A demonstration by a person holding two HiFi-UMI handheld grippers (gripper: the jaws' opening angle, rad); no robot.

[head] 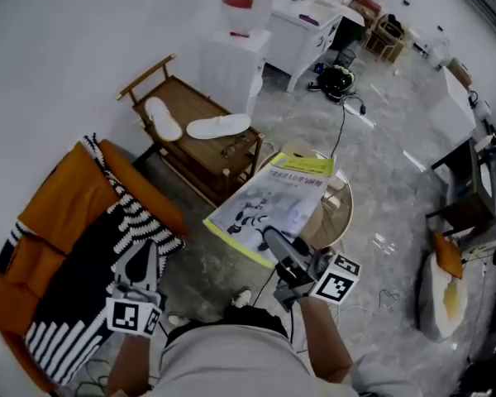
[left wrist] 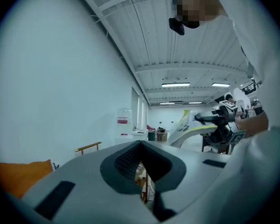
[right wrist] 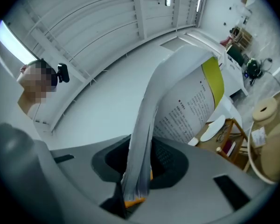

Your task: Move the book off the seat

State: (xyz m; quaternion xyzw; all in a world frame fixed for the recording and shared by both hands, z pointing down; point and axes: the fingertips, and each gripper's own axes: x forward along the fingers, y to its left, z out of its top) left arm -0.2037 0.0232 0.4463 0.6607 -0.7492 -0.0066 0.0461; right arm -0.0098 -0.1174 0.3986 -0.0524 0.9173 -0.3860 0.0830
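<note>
Plainly carrying the book (head: pixel 269 201) in mid-air over the near edge of the round table (head: pixel 341 215), well off the orange armchair (head: pixel 62 209). Clamped by its lower edge in the right gripper (head: pixel 288 263), probably for setting down there. Idling over the armchair's front edge with the left gripper (head: pixel 140 278), jaws together on nothing.

Head view steeply downward; both gripper views ceilingward; book (head: pixel 273 197) in all

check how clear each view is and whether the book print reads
Head view: evenly lit, wide-angle bend at the edges, book cover print too small to read. Right gripper view: fisheye with dark corners, page text sharp but curved. Left gripper view: fisheye too.
</note>
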